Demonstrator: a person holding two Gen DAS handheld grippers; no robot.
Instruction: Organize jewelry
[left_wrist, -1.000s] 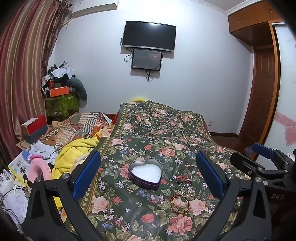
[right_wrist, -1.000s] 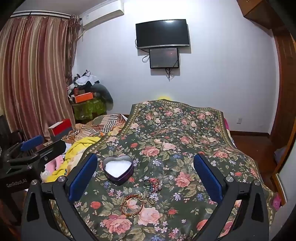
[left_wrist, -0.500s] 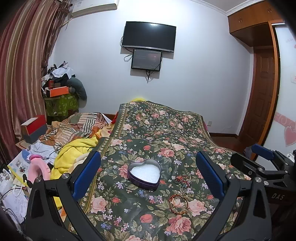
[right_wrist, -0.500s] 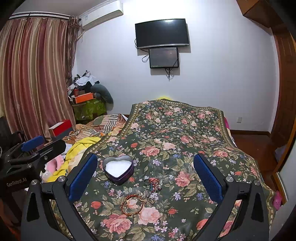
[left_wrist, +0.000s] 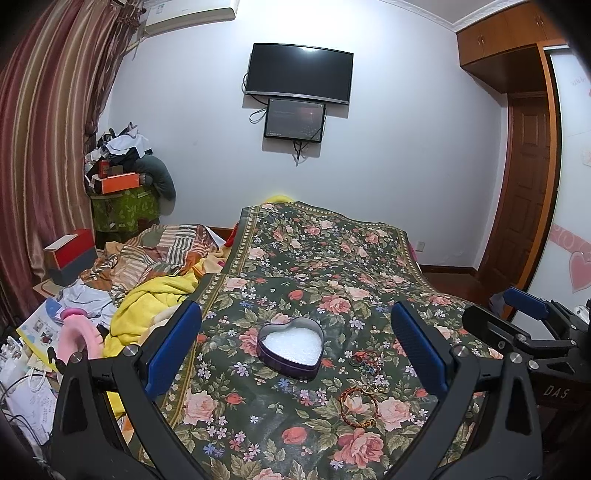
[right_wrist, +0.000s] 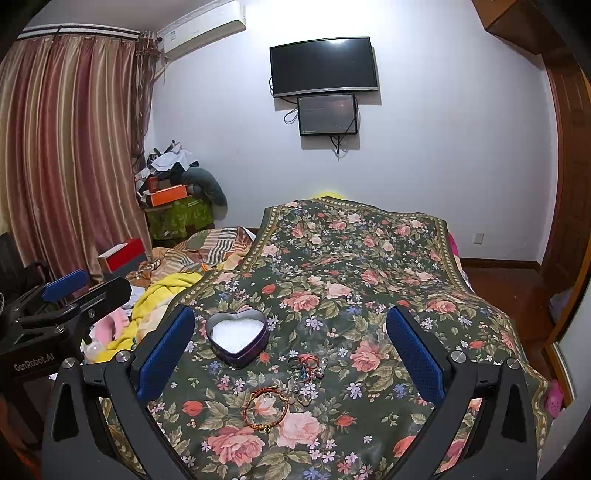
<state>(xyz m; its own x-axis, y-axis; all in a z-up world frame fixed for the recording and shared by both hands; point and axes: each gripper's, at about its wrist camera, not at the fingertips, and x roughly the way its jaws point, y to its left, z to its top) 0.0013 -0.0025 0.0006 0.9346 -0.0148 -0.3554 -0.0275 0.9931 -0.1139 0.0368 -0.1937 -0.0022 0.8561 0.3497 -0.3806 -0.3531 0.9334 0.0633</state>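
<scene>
Slightly farther back now, floral bedspread (right_wrist: 332, 273) under wall television (right_wrist: 324, 66).

Left gripper (left_wrist: 295, 350) held wide open above a floral bedspread (left_wrist: 314, 266)

A heart-shaped tin (left_wrist: 290, 346) with white lining lies between its blue fingers (left_wrist: 173, 347); a beaded bracelet (left_wrist: 357, 405) and small rings (left_wrist: 365, 360) lie just right of it.

wall TV (left_wrist: 300, 72) | striped curtain (right_wrist: 70, 147) | air conditioner (right_wrist: 205, 27) | yellow blanket (left_wrist: 147, 306) | wooden door (left_wrist: 522, 184)
</scene>
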